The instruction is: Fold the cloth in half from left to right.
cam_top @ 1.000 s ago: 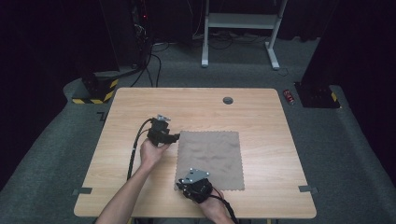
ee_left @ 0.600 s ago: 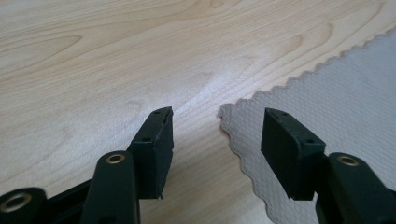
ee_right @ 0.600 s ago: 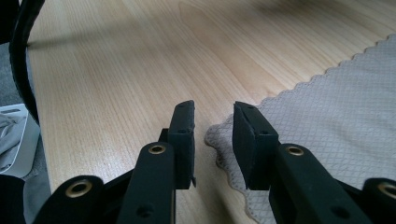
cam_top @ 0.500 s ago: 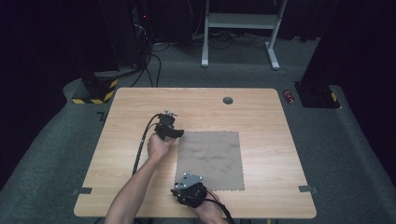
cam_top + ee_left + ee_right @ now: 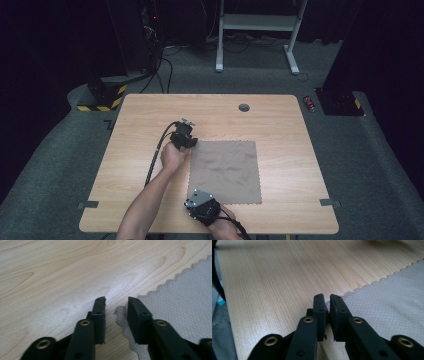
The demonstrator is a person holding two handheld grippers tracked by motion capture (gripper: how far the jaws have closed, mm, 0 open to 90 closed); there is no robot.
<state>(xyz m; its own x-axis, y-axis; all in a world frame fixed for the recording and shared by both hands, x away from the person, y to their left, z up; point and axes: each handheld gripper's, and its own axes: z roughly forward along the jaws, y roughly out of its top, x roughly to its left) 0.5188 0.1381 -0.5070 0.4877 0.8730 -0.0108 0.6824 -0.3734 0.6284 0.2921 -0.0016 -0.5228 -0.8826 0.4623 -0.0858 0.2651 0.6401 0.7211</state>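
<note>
Table [image 5: 150,200]: right hand-held gripper [image 5: 201,206] newly shut on cloth [image 5: 225,165]

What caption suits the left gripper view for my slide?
Left tool, jaws apart, straddling a corner of the grey cloth on the wooden table.

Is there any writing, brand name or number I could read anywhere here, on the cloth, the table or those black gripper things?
None readable: the cloth, the table, the left gripper and the right gripper carry no legible text.
Dark mark on the floor by the table's left edge: too blurred to read.

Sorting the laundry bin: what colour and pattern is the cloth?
Grey-beige cloth with a fine diamond weave and scalloped edge, clearest in the left gripper view.
</note>
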